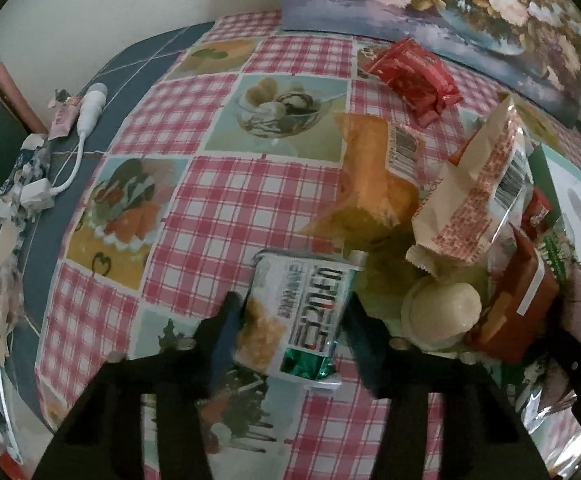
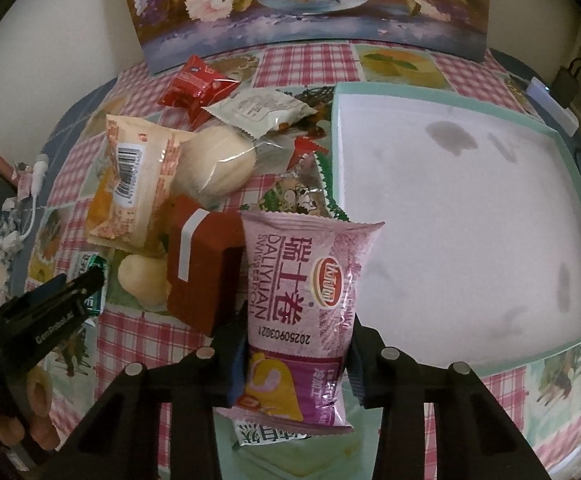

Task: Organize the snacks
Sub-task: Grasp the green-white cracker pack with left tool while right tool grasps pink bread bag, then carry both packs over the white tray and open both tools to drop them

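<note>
In the left wrist view a white and green snack packet point(image 1: 302, 300) lies on the checked tablecloth, and my left gripper point(image 1: 292, 320) is shut on it, pads against both long sides. My right gripper point(image 2: 296, 340) is shut on a pink Swiss roll packet point(image 2: 306, 280), which is pinched narrower between the pads. This packet sits next to a mint-green box point(image 2: 430, 90) with a white inside. The pile between the grippers holds a red-brown carton point(image 2: 198, 264), pale round buns in clear wrap point(image 2: 218, 164), a cream packet with a barcode point(image 2: 130, 184) and a red packet point(image 2: 194, 84).
A flower painting point(image 2: 290, 0) leans against the wall behind the table. A white cable and plug point(image 1: 86, 112) and torn paper lie at the left table edge. A person's fingers point(image 2: 38, 392) hold the left gripper's handle at the lower left.
</note>
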`<state>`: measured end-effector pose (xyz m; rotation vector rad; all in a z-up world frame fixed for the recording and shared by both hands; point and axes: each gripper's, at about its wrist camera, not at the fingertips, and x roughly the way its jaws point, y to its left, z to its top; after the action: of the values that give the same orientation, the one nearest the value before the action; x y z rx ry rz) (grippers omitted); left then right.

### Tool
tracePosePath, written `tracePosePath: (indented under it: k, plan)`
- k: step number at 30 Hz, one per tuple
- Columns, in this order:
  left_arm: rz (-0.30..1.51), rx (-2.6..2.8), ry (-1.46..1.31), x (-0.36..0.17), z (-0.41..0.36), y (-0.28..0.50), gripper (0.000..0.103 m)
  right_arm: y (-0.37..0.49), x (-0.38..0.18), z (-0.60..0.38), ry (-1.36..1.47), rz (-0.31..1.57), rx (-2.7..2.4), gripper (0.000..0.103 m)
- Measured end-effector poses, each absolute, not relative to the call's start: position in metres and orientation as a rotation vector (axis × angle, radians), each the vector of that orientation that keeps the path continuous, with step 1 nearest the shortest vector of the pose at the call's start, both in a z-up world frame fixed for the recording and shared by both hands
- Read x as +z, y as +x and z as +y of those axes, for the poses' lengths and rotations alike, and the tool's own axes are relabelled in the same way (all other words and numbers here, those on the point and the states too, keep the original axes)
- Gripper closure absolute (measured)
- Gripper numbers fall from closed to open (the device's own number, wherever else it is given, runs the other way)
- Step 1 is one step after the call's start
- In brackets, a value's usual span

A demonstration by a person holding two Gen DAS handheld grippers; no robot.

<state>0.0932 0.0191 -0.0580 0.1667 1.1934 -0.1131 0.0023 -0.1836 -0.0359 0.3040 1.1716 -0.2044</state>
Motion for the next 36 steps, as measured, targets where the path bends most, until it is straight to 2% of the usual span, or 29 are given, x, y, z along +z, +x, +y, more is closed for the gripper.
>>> tracePosePath:
  k: [8,14,22,36]
  plan:
    - [1.188,-0.053,0.112,-0.04,0.031,0.085,0.054,-0.003,-0.028,-0.192,0.348,1.148,-0.204,0.061]
    - [1.135,-0.037,0.081,-0.005,0.022,0.074,0.054,-0.007,-0.017,-0.202,0.374,1.101,-0.211,0.061]
    - [1.104,-0.156,0.1,0.029,-0.037,0.065,0.054,-0.012,-0.007,-0.229,0.431,1.061,-0.267,0.061]
    - [1.138,-0.292,0.114,0.034,-0.142,0.065,0.054,-0.028,-0.004,-0.31,0.51,1.009,-0.482,0.061]
